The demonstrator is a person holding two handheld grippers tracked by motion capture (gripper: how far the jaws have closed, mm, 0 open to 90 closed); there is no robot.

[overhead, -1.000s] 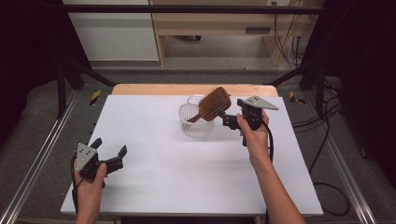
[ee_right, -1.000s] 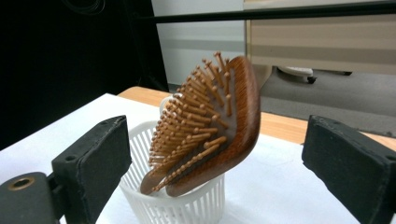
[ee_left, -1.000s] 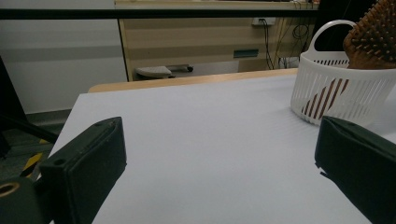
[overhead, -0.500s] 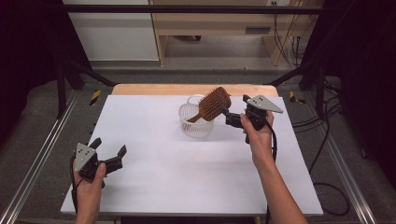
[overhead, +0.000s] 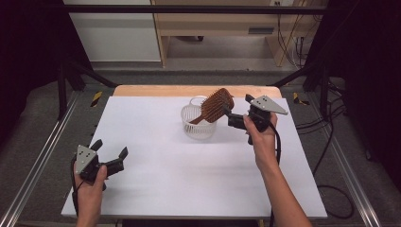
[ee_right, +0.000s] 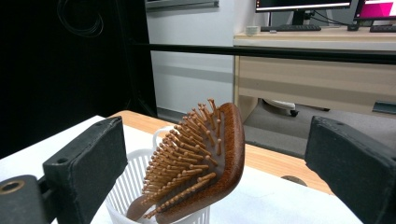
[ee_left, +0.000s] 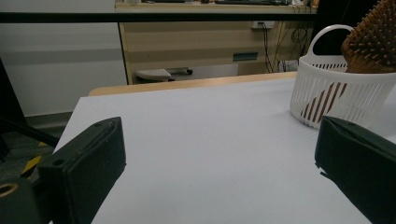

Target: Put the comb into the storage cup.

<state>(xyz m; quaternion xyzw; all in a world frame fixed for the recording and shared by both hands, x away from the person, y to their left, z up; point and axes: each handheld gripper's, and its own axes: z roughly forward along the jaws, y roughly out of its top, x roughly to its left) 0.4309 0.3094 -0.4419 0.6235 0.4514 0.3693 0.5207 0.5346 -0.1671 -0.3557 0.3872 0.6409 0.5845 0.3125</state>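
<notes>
Hairbrush (overhead: pixel 216 105): brown wood, oval head with wooden pins, standing tilted, handle down inside the basket.
Basket (overhead: pixel 198 124): white slotted plastic, far-centre of tabletop (overhead: pixel 156 189).
Right gripper (overhead: pixel 230 117): wide apart, just beside the brush head.
Left gripper (overhead: pixel 109 153): wide, empty, near-left.
</notes>
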